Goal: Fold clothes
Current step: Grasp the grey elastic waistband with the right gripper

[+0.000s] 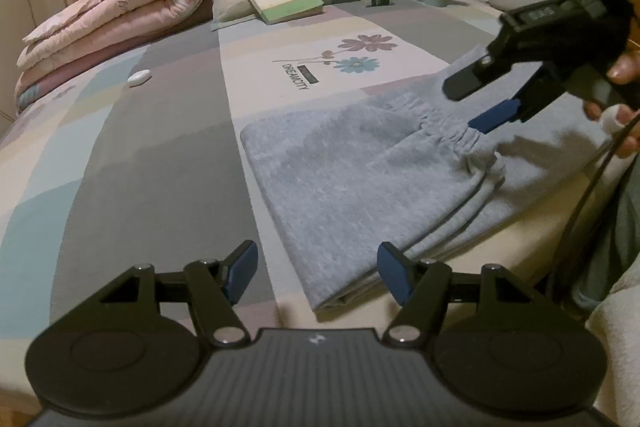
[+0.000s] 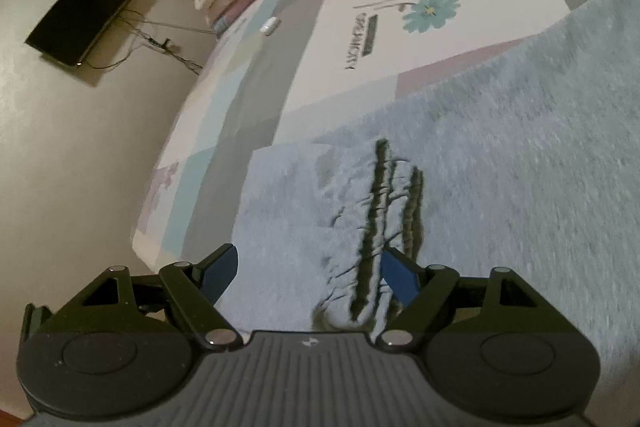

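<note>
Sweatpants [image 1: 352, 179] folded on the bed [image 1: 160, 147], both jaws wide and empty.
Elastic waistband [image 2: 384, 211] runs lengthwise just ahead of the right gripper [image 2: 308, 275], the nearer one; left gripper [image 1: 318, 273] hovers at the near folded edge.

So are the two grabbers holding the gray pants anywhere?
No. The left gripper is open above the gray sweatpants, and the right gripper is open over their elastic waistband, pinching nothing.
</note>
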### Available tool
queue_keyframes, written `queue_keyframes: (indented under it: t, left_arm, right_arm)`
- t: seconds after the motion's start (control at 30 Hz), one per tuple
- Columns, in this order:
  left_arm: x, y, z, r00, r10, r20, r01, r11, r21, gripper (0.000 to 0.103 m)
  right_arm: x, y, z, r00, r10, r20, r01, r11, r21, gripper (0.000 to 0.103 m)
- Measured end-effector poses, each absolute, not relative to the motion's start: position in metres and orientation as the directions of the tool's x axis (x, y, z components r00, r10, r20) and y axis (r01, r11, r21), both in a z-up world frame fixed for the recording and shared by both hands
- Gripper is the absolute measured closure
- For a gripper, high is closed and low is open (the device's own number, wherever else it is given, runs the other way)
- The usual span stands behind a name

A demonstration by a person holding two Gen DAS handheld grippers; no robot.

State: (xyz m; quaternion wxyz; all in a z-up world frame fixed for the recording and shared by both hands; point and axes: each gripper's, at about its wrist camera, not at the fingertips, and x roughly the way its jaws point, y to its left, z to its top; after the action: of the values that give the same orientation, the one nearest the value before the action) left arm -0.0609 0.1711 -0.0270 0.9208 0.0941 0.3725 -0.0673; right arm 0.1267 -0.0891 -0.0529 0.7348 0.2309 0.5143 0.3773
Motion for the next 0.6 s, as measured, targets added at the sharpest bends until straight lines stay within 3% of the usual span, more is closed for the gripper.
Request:
queue_keyframes:
  t: [0.37, 0.47, 0.53, 0.57, 0.6]
  left_arm:
    - [-0.06, 0.176, -0.03, 0.718, -0.058, -0.694, 0.18, 0.978, 0.104, 0.033]
    - [-0.06, 0.177, -0.032, 0.717, -0.06, -0.694, 0.174, 0.98, 0.096, 0.033]
    - [-0.06, 0.178, -0.033, 0.717, -0.062, -0.695, 0.172, 0.981, 0.09, 0.033]
    - [-0.061, 0.179, -0.033, 0.717, -0.063, -0.695, 0.172, 0.981, 0.088, 0.033]
    - [-0.061, 0.18, -0.033, 0.716, -0.064, -0.695, 0.171, 0.981, 0.087, 0.033]
  right_arm:
    - [0.123, -0.082, -0.051, 0.2, 0.793, -0.575, -0.365, 0.605, 0.708, 0.023]
    - [0.125, -0.08, -0.062, 0.188, 0.762, -0.619, -0.342, 0.642, 0.686, 0.043]
    - [0.126, -0.083, -0.067, 0.205, 0.746, -0.633, -0.318, 0.662, 0.678, 0.064]
    - [0.126, -0.084, -0.067, 0.211, 0.74, -0.639, -0.313, 0.671, 0.673, 0.07]
    - [0.126, -0.085, -0.065, 0.217, 0.73, -0.648, -0.31, 0.681, 0.664, 0.084]
